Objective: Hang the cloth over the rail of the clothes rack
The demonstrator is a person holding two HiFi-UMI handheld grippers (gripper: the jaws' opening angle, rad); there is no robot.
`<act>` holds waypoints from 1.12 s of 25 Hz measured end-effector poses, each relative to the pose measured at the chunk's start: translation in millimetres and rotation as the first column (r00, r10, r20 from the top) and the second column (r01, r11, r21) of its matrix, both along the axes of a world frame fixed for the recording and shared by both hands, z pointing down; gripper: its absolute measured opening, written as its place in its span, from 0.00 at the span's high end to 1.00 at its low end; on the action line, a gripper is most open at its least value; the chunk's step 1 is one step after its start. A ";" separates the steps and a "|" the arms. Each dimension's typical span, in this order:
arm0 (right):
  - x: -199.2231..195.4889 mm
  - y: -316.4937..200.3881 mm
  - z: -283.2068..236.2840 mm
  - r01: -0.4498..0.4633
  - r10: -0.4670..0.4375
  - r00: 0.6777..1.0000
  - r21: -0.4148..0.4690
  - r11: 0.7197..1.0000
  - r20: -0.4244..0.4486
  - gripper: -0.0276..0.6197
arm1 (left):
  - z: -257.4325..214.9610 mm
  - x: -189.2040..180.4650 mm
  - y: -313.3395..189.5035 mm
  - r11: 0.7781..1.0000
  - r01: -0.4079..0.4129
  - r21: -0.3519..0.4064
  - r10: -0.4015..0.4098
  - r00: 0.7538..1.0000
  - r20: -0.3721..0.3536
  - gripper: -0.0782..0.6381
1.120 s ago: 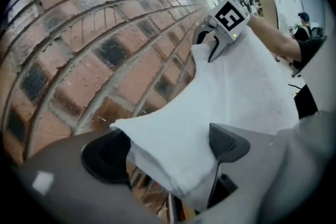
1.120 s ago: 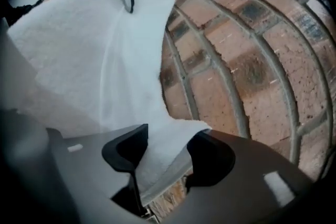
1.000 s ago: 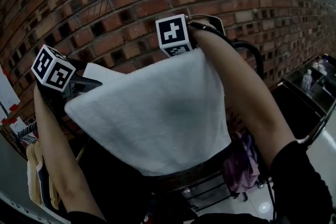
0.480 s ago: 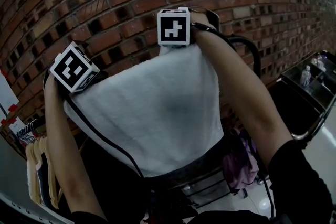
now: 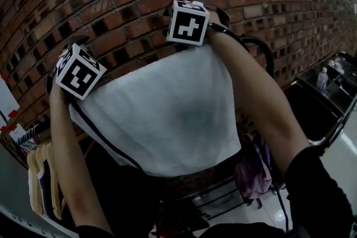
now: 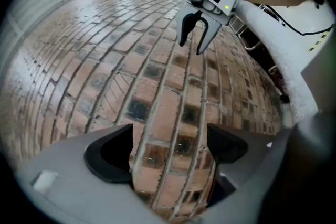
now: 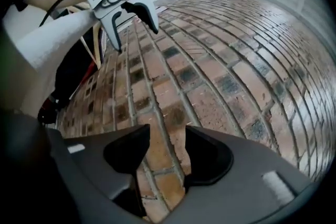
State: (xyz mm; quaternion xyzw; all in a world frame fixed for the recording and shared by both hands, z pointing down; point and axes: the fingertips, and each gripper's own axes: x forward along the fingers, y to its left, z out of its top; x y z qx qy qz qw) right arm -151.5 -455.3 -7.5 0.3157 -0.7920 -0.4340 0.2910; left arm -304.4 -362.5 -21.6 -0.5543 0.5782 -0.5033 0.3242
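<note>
Nearest, two bare forearms (image 5: 262, 103) are raised on either side of the cloth (image 5: 167, 114); a black cable (image 5: 106, 139) is trailed across its lower left corner; hanging garments (image 5: 39, 181) are noted low at the left.

The cloth is draped high in front of the brick wall (image 5: 111, 3), between the two tools; its upper edge is run left to right and tilted up toward the right; its free hem is pointed down toward the person; the long axis is judged to lie along that upper edge, side to side. The rail is not seen; it is presumably hidden under the upper fold, along with any far half of the cloth.

Left tool (image 6: 169, 147): jaws are held wide but are closing; only wall is seen between them; the cloth lies off to its right. Right tool (image 7: 167, 152): jaws are held fairly wide and are also closing, likewise empty; the cloth lies off to its left.

Progress: the cloth is gripped by neither tool and is judged to be hung; what is left, at most, is a check that the drape sits evenly and the drawing back of both tools.
</note>
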 end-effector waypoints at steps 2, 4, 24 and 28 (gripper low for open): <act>-3.8 6.6 -5.7 0.021 -0.021 1.000 0.043 0.999 0.012 0.62 | -23.8 4.1 9.2 0.990 -0.016 0.140 0.016 1.000 0.006 0.26; -8.1 13.4 -12.0 0.041 -0.043 0.999 0.081 0.996 0.027 0.62 | -51.9 9.8 24.0 0.951 -0.043 0.306 0.045 0.999 0.000 0.38; 7.4 192.3 -87.4 0.264 -0.369 0.842 0.296 0.918 0.393 0.95 | -79.3 100.8 175.1 0.682 -0.160 0.713 0.686 0.477 -0.549 0.86; 13.9 220.9 -11.8 0.306 -0.357 0.792 0.184 0.934 0.496 0.95 | 9.9 111.5 174.9 0.766 -0.118 0.632 0.626 0.362 -0.691 0.86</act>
